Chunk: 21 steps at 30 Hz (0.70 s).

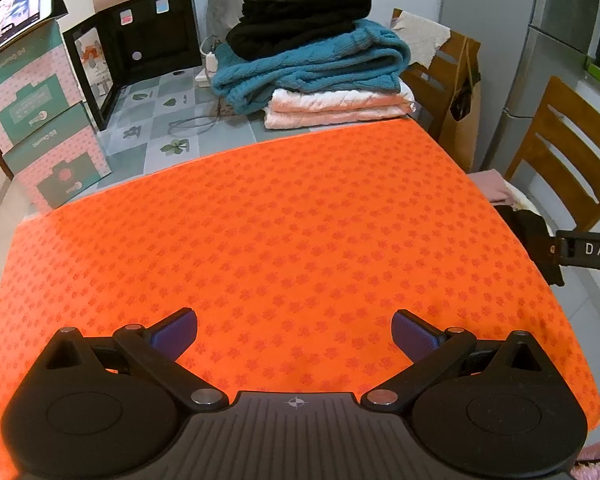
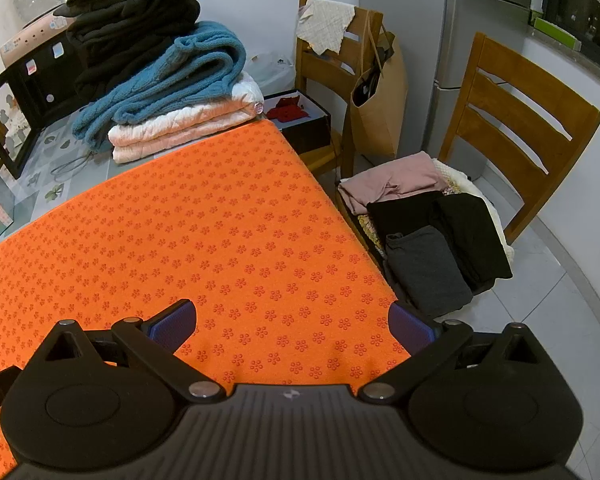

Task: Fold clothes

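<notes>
Orange cloth (image 1: 292, 232) covers the table in front of me, and nothing lies on it yet. At the far end sits a pile of folded clothes (image 1: 312, 40), black ones on top, a blue sweater (image 2: 168, 80) under them, and a white quilted one (image 2: 188, 124) at the bottom. More clothes wait on the chair (image 2: 516, 120) beside the table: a pink one (image 2: 392, 180), black ones and a gray one (image 2: 424, 268). My left gripper (image 1: 294, 332) hangs over the cloth with both fingers wide apart, holding nothing. My right gripper (image 2: 292, 324) is wide apart too, near the table edge by the chair. I think I must fetch 1 piece next. If I pinch too deep, I could drag 2 pieces, or knock some onto the floor.
</notes>
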Motion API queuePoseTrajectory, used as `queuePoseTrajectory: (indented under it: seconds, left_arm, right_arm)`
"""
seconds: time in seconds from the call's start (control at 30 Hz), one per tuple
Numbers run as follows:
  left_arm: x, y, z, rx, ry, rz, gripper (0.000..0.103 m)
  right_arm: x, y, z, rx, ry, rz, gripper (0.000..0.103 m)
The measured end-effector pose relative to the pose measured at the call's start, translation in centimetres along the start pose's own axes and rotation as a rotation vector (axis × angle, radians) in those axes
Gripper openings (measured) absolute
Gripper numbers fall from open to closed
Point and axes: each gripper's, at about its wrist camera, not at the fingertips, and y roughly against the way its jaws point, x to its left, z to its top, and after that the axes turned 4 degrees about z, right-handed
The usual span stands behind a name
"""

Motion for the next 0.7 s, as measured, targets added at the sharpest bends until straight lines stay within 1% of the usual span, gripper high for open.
queuePoseTrajectory:
  seconds: [0.2, 0.53, 0.7]
  left_arm:
    - [-0.24, -0.28, -0.2, 0.031, -0.022, -0.019, 0.103]
    - [-0.27, -0.48, -0.12, 0.036, -0.029, -0.013, 0.103]
    - [0.0, -0.54, -0.1, 0.029, -0.018, -0.019, 0.103]
  right_arm:
    - [-0.09, 0.19, 0.05, -0.009, -0.004, -0.005, 0.103]
    - [-0.3, 0.1, -0.12, -0.003, -0.016, -0.038, 0.103]
    - [-0.15, 0.22, -0.19, 0.001, -0.012, -0.035, 0.103]
